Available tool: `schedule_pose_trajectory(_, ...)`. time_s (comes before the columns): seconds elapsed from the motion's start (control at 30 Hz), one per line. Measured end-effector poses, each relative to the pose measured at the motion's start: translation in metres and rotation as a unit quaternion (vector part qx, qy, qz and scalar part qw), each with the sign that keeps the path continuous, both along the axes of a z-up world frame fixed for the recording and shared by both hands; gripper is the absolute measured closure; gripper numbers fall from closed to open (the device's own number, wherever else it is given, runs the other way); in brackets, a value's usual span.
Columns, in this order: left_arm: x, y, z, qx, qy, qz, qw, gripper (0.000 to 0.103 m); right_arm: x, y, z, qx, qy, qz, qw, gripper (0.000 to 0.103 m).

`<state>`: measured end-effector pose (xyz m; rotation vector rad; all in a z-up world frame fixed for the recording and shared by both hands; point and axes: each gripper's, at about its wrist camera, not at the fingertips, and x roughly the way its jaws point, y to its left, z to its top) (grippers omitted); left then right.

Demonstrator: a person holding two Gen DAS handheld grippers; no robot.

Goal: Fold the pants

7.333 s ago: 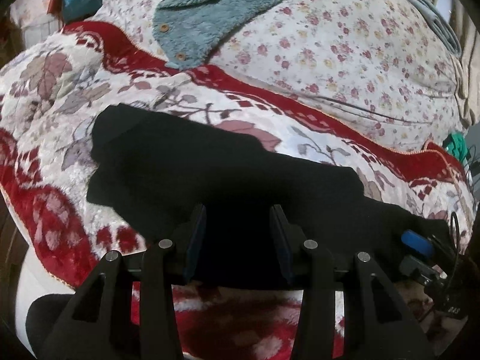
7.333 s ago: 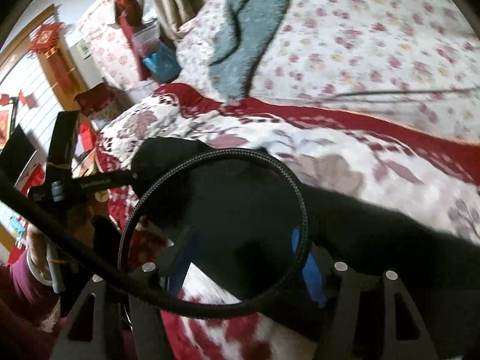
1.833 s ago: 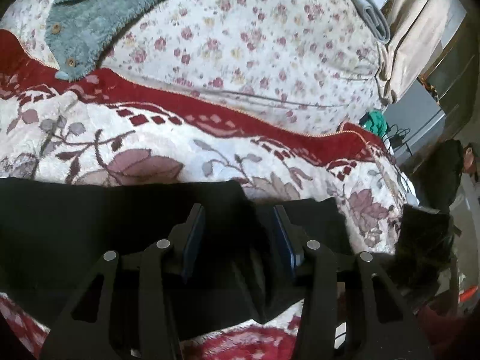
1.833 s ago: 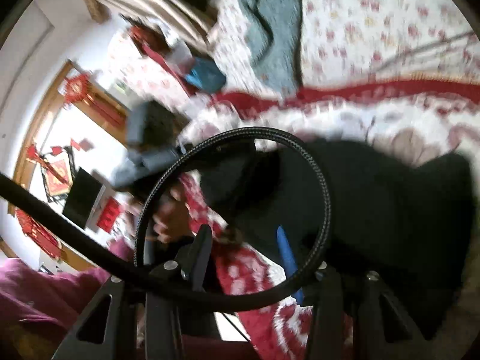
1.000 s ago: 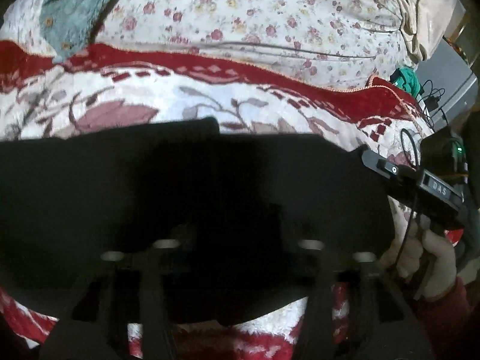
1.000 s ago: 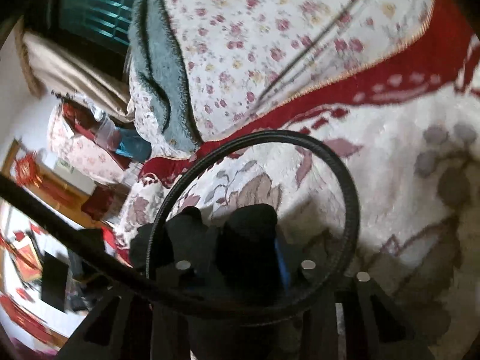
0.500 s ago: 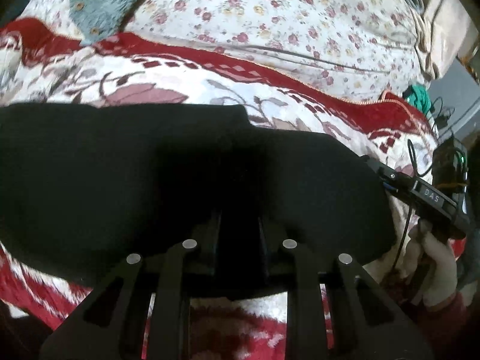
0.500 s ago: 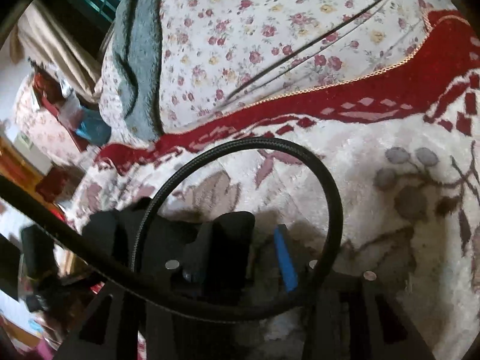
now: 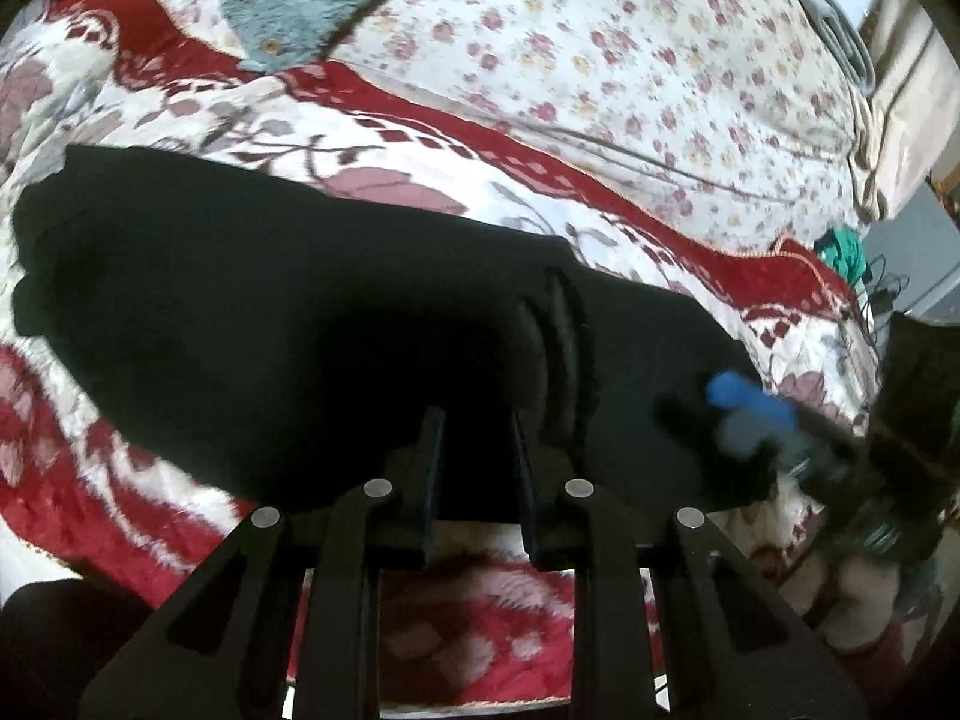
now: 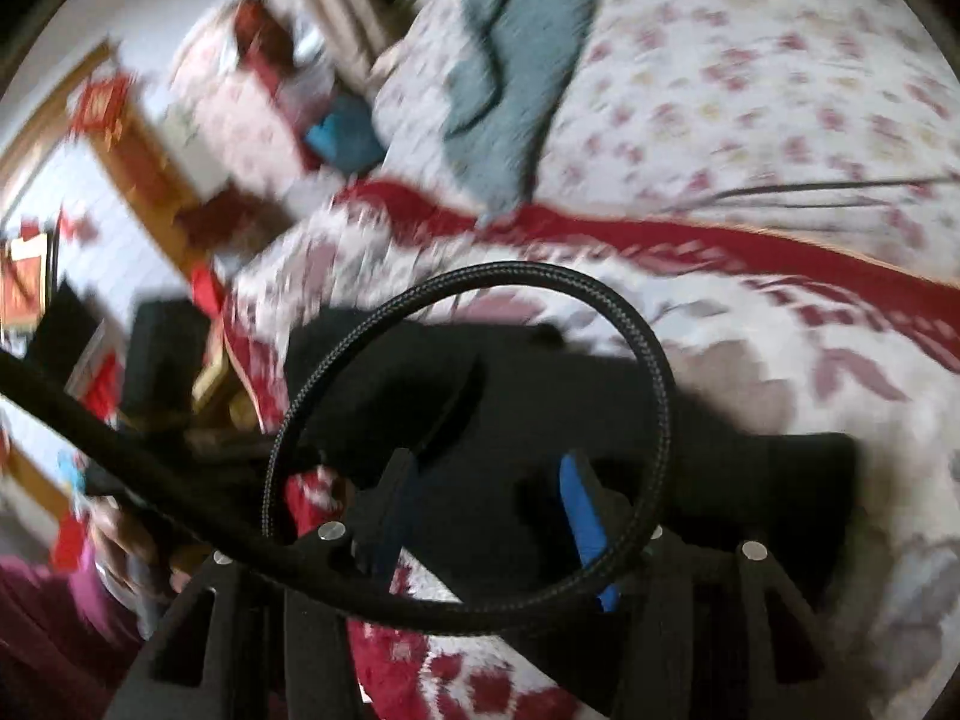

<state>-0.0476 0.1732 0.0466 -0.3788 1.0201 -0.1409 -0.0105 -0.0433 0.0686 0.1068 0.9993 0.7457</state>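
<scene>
The black pants (image 9: 288, 324) lie folded in a long band across the red and white floral blanket (image 9: 420, 144). My left gripper (image 9: 477, 420) sits at their near edge, jaws a narrow gap apart, with nothing between them. The right gripper's blue-padded tip (image 9: 744, 402) shows blurred at the pants' right end. In the right wrist view, my right gripper (image 10: 486, 474) is open over the pants (image 10: 540, 408), with no cloth between its fingers.
A quilt with small pink flowers (image 9: 630, 60) and a teal fleece garment (image 9: 336, 0) lie behind the blanket. A black braided cable (image 10: 636, 348) loops across the right wrist view. Furniture and red decorations (image 10: 96, 108) stand at its left.
Both grippers have let go of the pants and drawn back. The pants have come down and now lie flat on the blanket. The right wrist view has swung left and is blurred.
</scene>
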Motion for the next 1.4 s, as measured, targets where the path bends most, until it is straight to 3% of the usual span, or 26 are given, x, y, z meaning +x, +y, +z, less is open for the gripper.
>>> schedule_pose_trajectory(0.17, -0.008, 0.022, 0.002, 0.008, -0.003, 0.027, 0.9996, 0.083, -0.006, 0.045, -0.020, -0.043, 0.004, 0.066, 0.997, 0.055)
schedule_pose_trajectory(0.37, -0.015, 0.047, -0.002, 0.000, 0.001, 0.065, 0.9979, 0.083, -0.010, 0.071, -0.024, -0.042, 0.007, 0.103, 0.994, 0.055)
schedule_pose_trajectory(0.6, -0.022, 0.067, 0.000, 0.045, 0.002, 0.117, 0.9921, 0.080, 0.010, 0.101, -0.012, -0.028, 0.006, 0.127, 0.991, 0.052)
schedule_pose_trajectory(0.9, -0.032, 0.073, 0.007, 0.090, -0.013, 0.133, 0.9870, 0.079, 0.042, 0.146, -0.011, -0.033, -0.005, 0.149, 0.988, 0.052)
schedule_pose_trajectory(0.97, -0.036, 0.077, 0.009, 0.101, -0.018, 0.139, 0.9850, 0.063, 0.049, 0.152, -0.012, -0.027, -0.001, 0.148, 0.989, 0.051)
schedule_pose_trajectory(1.0, -0.039, 0.082, 0.009, 0.098, -0.022, 0.145, 0.9843, 0.051, 0.052, 0.156, -0.012, -0.022, 0.002, 0.148, 0.989, 0.051)
schedule_pose_trajectory(1.03, -0.041, 0.085, 0.010, 0.093, -0.025, 0.151, 0.9839, 0.047, 0.054, 0.158, -0.012, -0.017, 0.004, 0.148, 0.989, 0.051)
schedule_pose_trajectory(1.3, -0.046, 0.109, 0.001, 0.066, -0.009, 0.191, 0.9793, 0.047, 0.063, 0.184, -0.012, -0.019, 0.004, 0.163, 0.986, 0.049)
schedule_pose_trajectory(1.4, -0.052, 0.118, -0.005, 0.029, -0.003, 0.212, 0.9767, 0.047, 0.066, 0.193, -0.010, -0.023, 0.001, 0.171, 0.985, 0.046)
